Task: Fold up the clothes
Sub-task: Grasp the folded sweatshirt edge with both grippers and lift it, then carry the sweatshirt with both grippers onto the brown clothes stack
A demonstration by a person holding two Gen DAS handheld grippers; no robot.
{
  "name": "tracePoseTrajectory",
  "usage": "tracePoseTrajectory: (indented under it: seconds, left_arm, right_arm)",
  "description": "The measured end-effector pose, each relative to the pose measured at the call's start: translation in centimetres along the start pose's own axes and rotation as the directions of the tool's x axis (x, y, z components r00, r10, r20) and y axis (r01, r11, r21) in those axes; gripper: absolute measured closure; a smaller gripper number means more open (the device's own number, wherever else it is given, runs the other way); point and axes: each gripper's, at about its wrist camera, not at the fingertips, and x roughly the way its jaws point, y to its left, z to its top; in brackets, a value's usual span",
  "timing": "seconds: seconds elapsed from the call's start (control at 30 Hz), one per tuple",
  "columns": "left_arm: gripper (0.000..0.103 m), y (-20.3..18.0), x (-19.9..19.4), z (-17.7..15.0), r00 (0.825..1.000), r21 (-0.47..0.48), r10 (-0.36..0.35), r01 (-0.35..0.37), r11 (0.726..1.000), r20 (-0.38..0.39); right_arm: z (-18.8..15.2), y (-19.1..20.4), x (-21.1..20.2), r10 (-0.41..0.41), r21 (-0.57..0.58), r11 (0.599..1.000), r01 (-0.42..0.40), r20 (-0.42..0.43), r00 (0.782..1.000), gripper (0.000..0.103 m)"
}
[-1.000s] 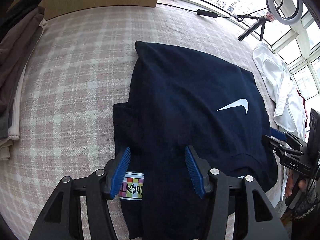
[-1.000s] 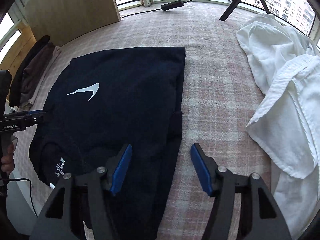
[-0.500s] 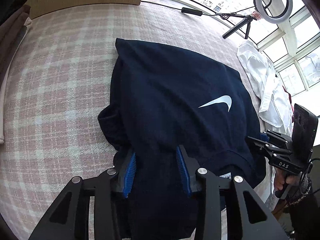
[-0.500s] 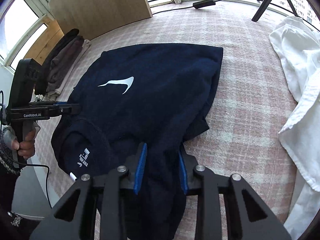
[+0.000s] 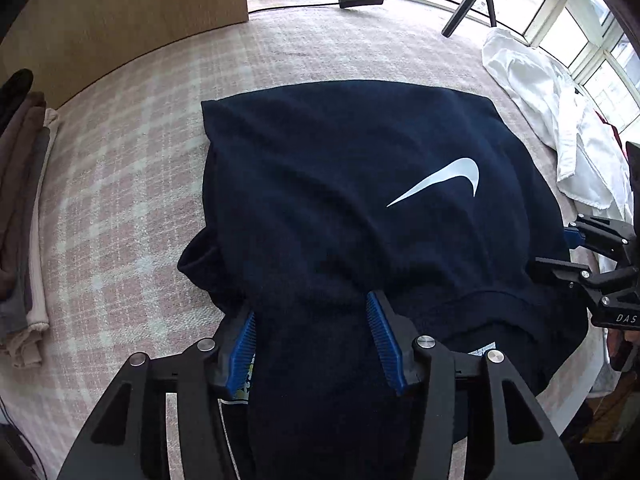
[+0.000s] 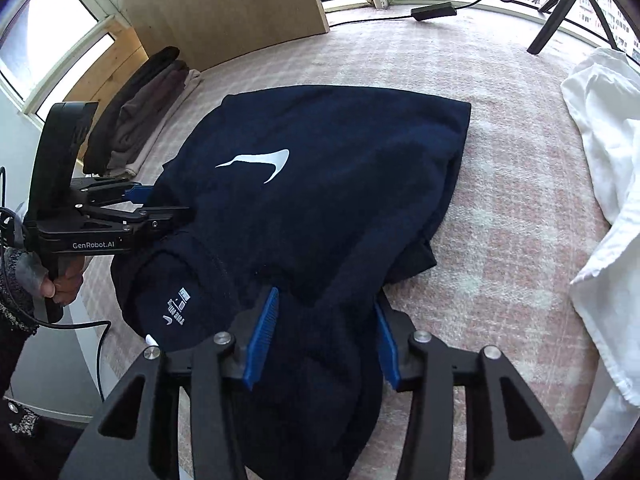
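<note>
**Shirt in the middle, piles either side**

A t-shirt [image 5: 360,208] lies at the centre of the bed [image 5: 120,208]. A stack of folded clothes [image 5: 20,216] sits at the left edge, a loose white garment [image 5: 560,128] at the far right. A board [image 5: 120,20] stands beyond, far left; a tripod [image 5: 472,4] stands far right.

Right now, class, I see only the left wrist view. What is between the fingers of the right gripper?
Observer: The right gripper has a bunch of the navy shirt between its fingers, which are opening.
Operator: And what carries the left gripper?
Observer: A hand wrapped round the handle below the left gripper. Its fingers are opening too, with the shirt's cloth between them.
</note>
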Motion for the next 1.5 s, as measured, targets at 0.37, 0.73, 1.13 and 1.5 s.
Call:
tracePoseTrajectory:
  seconds: [0.37, 0.73, 1.13, 1.5]
  left_arm:
    - [0.089, 2.1, -4.1, 0.0, 0.984, -0.104, -0.169, 0.174, 0.979, 0.059]
    - [0.090, 4.4, -13.9, 2.3, 0.960, -0.005, -0.145, 0.150, 0.989, 0.241]
    - [0.090, 22.3, -26.2, 3.8, 0.891, 0.021, -0.018, 0.009, 1.000, 0.454]
    - [0.090, 39.7, -23.2, 5.2, 0.906, -0.063, 0.051, -0.027, 0.998, 0.421]
  right_arm:
    - [1.3, -3.2, -1.5, 0.336, 0.226, 0.910, -0.348, 0.093, 0.937, 0.090]
    - [6.7, 5.5, -8.9, 0.378, 0.063, 0.912, -0.404, 0.250, 0.891, 0.092]
    - [18.8, 25.1, -8.2, 0.421, -0.150, 0.907, -0.393, 0.369, 0.829, 0.093]
    - [27.1, 36.1, 4.4, 0.369, -0.135, 0.929, -0.344, 0.312, 0.875, 0.093]
